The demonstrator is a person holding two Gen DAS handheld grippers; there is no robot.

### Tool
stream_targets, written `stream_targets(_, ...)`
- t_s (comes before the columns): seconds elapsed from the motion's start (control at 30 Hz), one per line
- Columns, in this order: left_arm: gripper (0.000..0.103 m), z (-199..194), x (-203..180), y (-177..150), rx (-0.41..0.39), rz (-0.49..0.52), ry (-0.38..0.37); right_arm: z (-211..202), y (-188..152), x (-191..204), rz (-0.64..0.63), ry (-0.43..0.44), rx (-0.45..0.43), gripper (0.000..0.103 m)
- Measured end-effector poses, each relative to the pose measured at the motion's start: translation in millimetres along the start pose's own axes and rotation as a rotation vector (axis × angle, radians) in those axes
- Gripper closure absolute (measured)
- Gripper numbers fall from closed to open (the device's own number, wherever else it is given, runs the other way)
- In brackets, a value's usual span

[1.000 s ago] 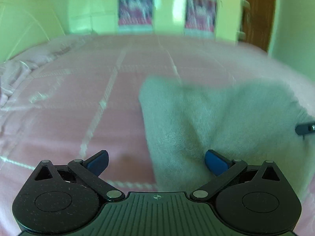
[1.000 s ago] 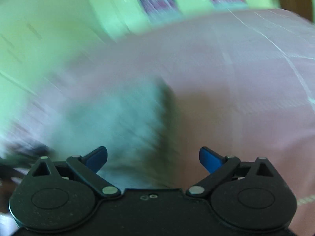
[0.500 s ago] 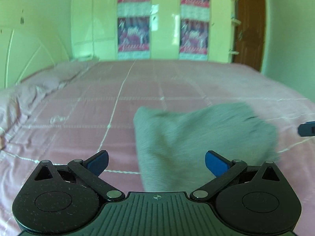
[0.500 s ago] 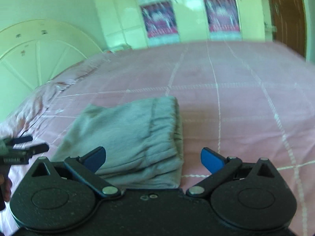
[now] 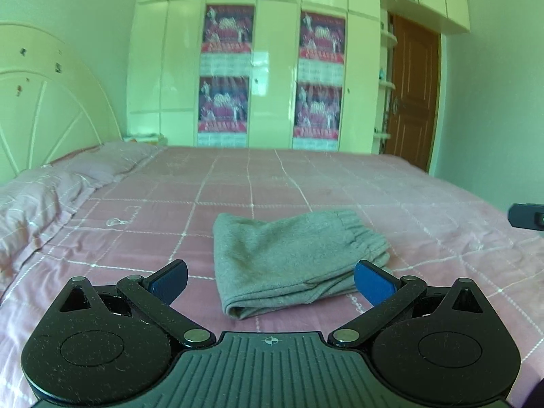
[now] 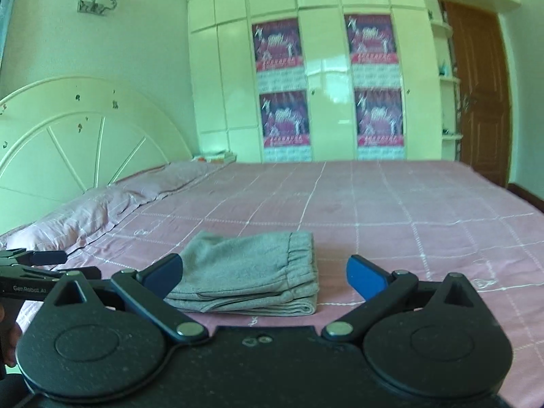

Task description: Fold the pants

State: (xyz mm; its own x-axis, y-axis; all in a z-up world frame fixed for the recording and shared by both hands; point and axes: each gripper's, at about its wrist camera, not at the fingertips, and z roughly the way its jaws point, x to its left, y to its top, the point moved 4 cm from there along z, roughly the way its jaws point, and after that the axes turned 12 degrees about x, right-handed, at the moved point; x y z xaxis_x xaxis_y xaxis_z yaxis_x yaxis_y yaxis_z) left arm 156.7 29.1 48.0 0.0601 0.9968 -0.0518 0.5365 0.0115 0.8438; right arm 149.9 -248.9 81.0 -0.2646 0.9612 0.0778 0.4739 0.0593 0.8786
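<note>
At the far left, a curved white headboard [image 6: 78, 142] is seen, with pink pillows [image 5: 51, 190] laid against it at the head of the bed [image 5: 340, 183], which is covered by a pink sheet with thin white grid lines. In the right wrist view, the left gripper [image 6: 61, 265] is caught at the left edge, held above the sheet near the pillows; its fingers are spread and nothing is held between them. In its own view, the left gripper [image 5: 270, 280] is shown with both blue fingers [image 5: 170, 280] parted wide and released. The grey pants [image 5: 292, 255] are found in the middle of the bed, folded into a compact stack of layers, with the elastic waistband on the right side and a folded edge towards the cameras. They lie flat on the sheet, apart from both grippers. The right gripper [image 6: 265, 273] is likewise held released, its fingers [image 6: 365, 277] well apart and nothing grasped. Behind the bed, a white wardrobe [image 6: 323, 17] bearing four posters [image 6: 285, 119] is seen, and at the far right a brown wooden door [image 6: 482, 102].
</note>
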Motion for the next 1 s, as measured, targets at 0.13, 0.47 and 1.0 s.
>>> stream_targets(0.13, 0.0, -31.2, 1.0, -23.7, -0.039, -0.033, -0.023, -28.6, -20.3, 7.7, -0.016, -0.047, -0.05, 0.006)
stream_targets(0.47, 0.0, -60.2, -20.4, -78.1, -0.037, -0.014, -0.014, -38.1, -66.6, 25.7, -0.037, -0.037, 0.005, 0.006)
stream_targets(1.0, 0.0, -45.3, -31.4, -106.2, 0.013, 0.026, 0.01, -25.9, -94.3, 38.3, -0.04, -0.061, 0.076, 0.006)
